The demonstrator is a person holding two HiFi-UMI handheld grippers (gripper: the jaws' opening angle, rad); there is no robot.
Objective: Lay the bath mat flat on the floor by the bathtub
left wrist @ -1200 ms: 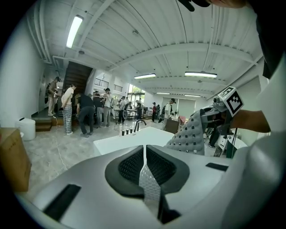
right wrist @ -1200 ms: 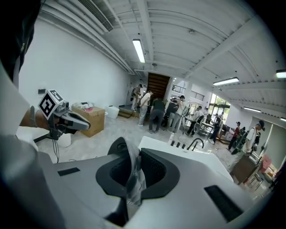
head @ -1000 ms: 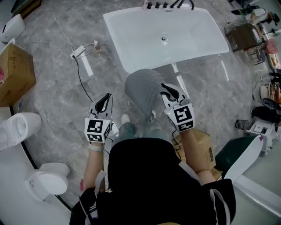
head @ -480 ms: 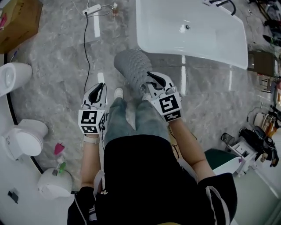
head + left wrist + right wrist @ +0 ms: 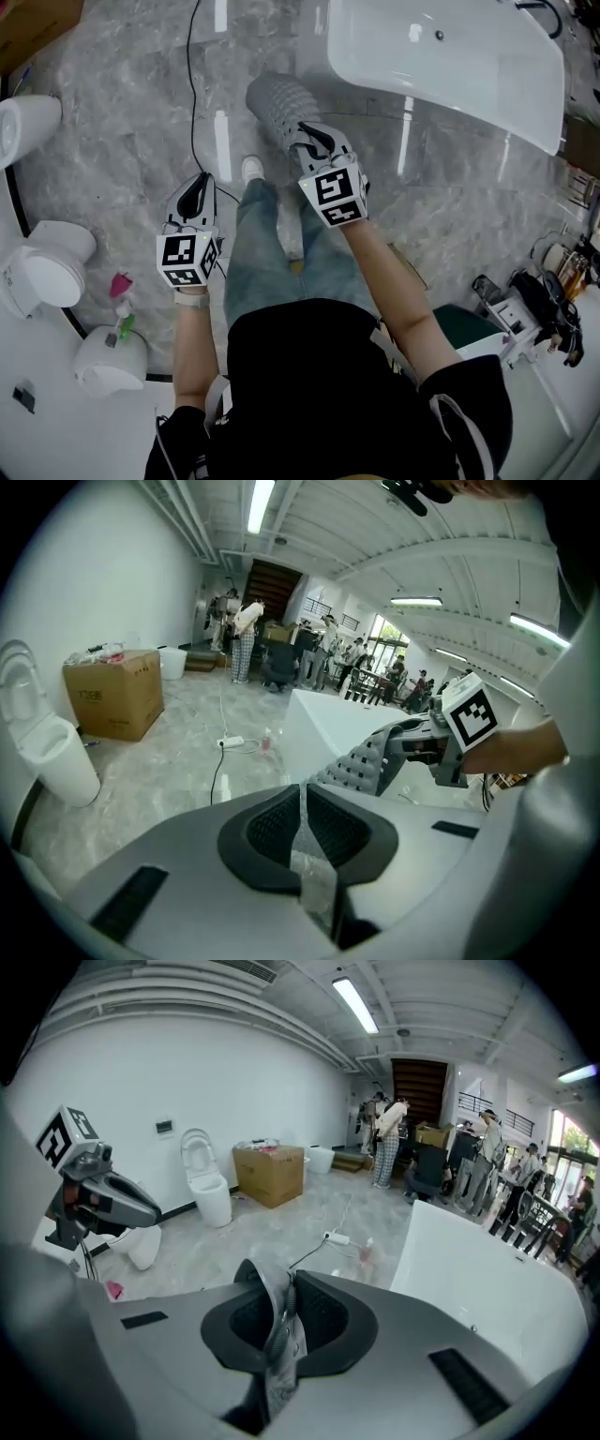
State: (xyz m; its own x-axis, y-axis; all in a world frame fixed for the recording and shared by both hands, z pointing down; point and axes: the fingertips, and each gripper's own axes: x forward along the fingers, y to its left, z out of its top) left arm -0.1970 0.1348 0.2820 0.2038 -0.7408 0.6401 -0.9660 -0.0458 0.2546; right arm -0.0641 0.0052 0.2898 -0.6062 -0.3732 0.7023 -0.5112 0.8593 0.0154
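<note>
The head view is filled by a grey marbled floor (image 5: 122, 141), and a white bathtub (image 5: 450, 66) is seen at its top right. A person in a black top and jeans (image 5: 272, 253) is seen from above, with a white toilet (image 5: 37, 277) at the left edge. The grey bath mat (image 5: 277, 103) is not laid flat: it is held bunched up near the tub's near side, just ahead of the person's shoe (image 5: 251, 169); whether it touches the floor cannot be told. It is gripped by the right gripper (image 5: 314, 141), and in the right gripper view a fold of the mat is seen pinched tight between the closed jaws. The left gripper (image 5: 194, 187) is held apart from the mat, on the far side of the person's legs from it; in the left gripper view its jaws are brought together on nothing. A black cable (image 5: 192, 56) is laid across the floor beyond it.
</note>
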